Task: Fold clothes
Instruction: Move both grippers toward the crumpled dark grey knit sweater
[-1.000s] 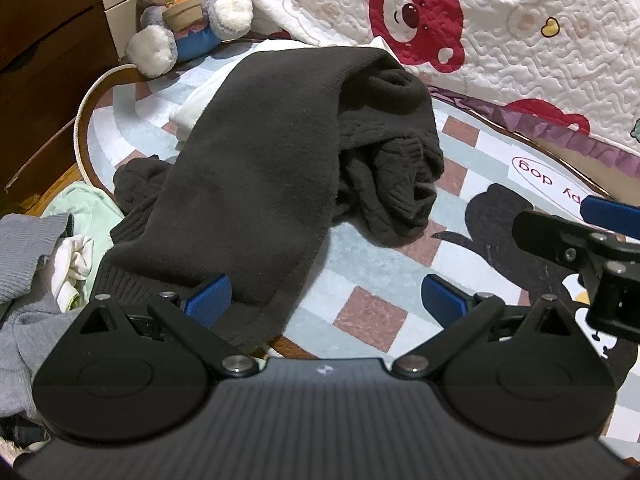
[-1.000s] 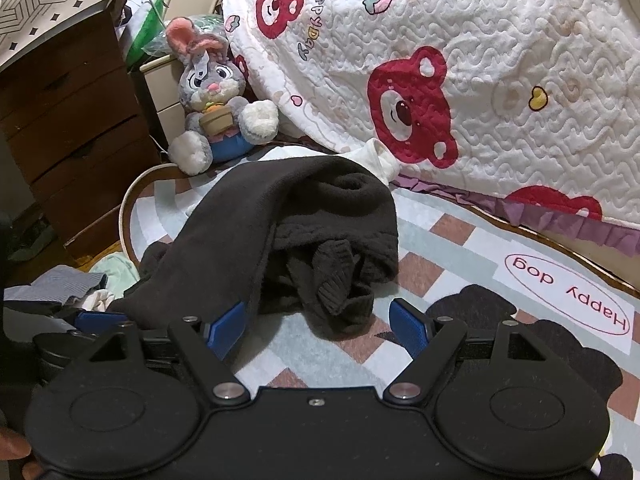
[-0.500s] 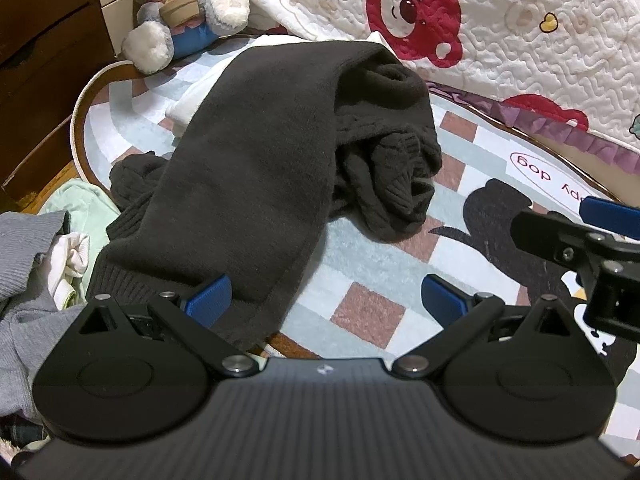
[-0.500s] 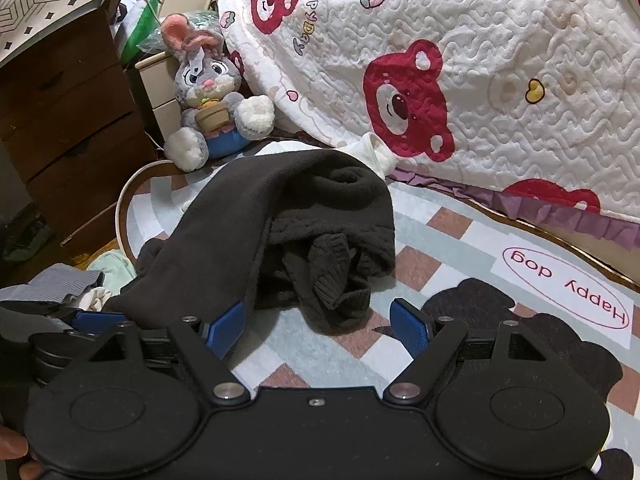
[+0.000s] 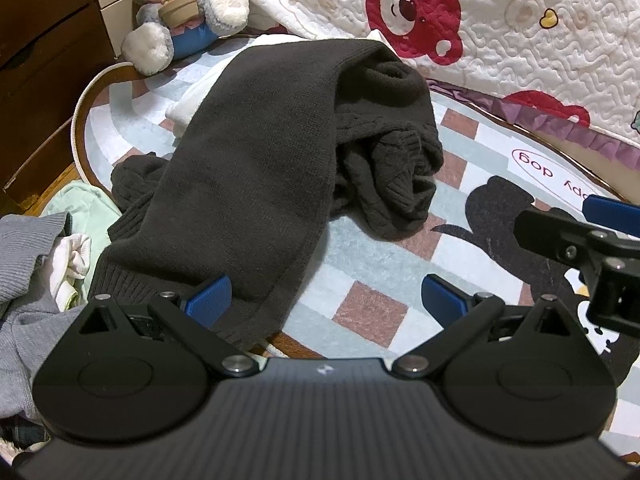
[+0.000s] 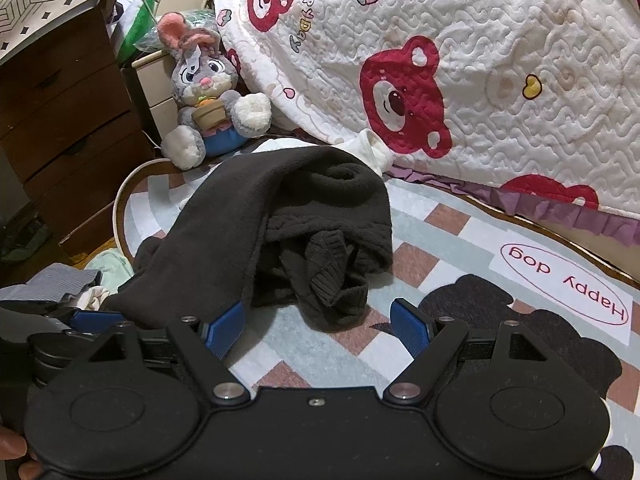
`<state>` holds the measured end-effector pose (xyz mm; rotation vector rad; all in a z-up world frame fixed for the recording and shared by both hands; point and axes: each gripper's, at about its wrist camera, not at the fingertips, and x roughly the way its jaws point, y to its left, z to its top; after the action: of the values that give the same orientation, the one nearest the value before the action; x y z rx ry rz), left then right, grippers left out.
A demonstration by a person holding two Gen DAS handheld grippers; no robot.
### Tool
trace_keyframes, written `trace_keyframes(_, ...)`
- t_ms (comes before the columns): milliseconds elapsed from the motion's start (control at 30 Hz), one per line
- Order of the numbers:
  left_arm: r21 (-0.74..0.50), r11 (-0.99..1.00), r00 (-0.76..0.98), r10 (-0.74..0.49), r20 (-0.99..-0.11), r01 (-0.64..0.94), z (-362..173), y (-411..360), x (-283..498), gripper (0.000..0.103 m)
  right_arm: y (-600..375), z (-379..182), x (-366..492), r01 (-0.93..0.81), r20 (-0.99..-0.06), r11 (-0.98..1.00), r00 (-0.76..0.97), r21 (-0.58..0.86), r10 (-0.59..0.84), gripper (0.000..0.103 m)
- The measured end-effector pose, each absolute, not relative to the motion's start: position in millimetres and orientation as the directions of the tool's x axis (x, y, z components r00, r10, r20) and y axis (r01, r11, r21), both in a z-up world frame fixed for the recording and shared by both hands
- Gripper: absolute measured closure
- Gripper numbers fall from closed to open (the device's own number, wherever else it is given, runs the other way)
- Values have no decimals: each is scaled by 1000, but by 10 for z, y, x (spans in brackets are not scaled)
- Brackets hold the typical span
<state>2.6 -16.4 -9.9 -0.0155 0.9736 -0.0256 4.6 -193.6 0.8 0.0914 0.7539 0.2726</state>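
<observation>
A dark brown knitted sweater (image 5: 256,168) lies bunched on the patterned rug (image 5: 372,264), one long panel running toward me, its crumpled part (image 6: 320,268) to the right. My left gripper (image 5: 326,300) is open, its left fingertip over the sweater's ribbed hem, holding nothing. My right gripper (image 6: 318,326) is open too, just in front of the crumpled part, empty. The right gripper also shows at the right edge of the left wrist view (image 5: 592,232).
A pile of grey, white and pale green clothes (image 5: 44,264) lies left of the rug. A plush rabbit (image 6: 208,104) sits at the back by dark wooden drawers (image 6: 68,120). A bear-print quilt (image 6: 460,60) hangs behind. White cloth (image 5: 188,104) lies under the sweater.
Both grippers have edged slightly forward toward the sweater; the sweater itself has not moved. Both stay open.
</observation>
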Motion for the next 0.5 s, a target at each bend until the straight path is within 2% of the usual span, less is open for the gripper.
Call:
trace_keyframes(333,-23,1000,558,-25,-829,10,-130,-154,36,0,-1947,-17,62,-207,-667,960,692,187,278,19)
trace_keyframes(500,-15,999,576,7,-817,-33,-171,-5,91,0,-2036,-147,142,-223,-640,948,700,226,317,13)
